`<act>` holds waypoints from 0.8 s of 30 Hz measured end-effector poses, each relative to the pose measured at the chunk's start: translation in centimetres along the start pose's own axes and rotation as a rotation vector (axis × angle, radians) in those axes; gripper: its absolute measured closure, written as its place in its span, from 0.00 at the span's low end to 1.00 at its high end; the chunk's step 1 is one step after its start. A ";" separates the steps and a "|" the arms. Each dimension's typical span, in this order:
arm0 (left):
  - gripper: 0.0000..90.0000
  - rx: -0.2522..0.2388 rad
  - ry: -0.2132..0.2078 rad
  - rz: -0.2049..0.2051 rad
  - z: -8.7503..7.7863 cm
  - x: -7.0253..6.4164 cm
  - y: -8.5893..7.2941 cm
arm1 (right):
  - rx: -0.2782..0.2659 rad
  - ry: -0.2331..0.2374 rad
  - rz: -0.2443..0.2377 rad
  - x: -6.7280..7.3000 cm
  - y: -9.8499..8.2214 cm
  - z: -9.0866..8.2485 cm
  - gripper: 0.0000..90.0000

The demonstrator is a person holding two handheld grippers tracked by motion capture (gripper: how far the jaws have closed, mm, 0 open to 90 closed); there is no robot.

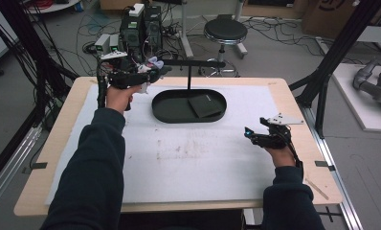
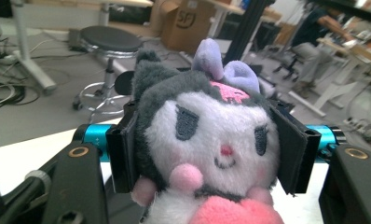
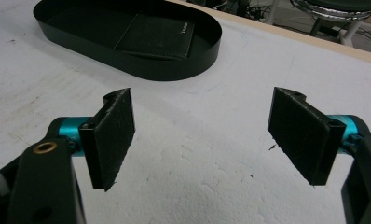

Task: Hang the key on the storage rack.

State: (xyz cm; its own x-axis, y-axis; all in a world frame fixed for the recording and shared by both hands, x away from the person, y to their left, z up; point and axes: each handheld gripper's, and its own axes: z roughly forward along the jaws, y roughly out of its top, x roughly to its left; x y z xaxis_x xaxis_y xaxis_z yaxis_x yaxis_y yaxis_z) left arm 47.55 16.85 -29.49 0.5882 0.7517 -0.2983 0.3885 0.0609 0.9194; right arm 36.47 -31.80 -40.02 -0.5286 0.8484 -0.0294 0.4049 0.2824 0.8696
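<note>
An oval tray (image 1: 165,113) sat on the table (image 1: 294,100) near its far edge, about midway along it. A flat wallet (image 1: 206,105) lay inside the tray, toward its right end.

One plush toy (image 2: 207,154), clamped between two black pads. One black oval tray (image 1: 165,115) near the table's far edge, with one flat dark pouch (image 1: 205,105) inside at its right end. Two grippers: left (image 1: 152,73), right (image 1: 250,134). One round stool (image 1: 225,31) on the floor beyond the table.
</note>
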 end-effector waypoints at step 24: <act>0.40 -0.021 0.183 -0.022 2.4 1.8 -1.0 | -0.009 0.009 0.010 -0.1 0.0 -0.4 0.26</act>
State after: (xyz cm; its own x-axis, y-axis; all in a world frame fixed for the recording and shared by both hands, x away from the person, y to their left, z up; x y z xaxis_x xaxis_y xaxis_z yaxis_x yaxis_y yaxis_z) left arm 49.98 16.57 -31.55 0.4395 0.8570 -0.2688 0.3843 0.0911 0.9187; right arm 36.20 -32.04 -39.86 -0.5312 0.8471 -0.0159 0.4037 0.2696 0.8743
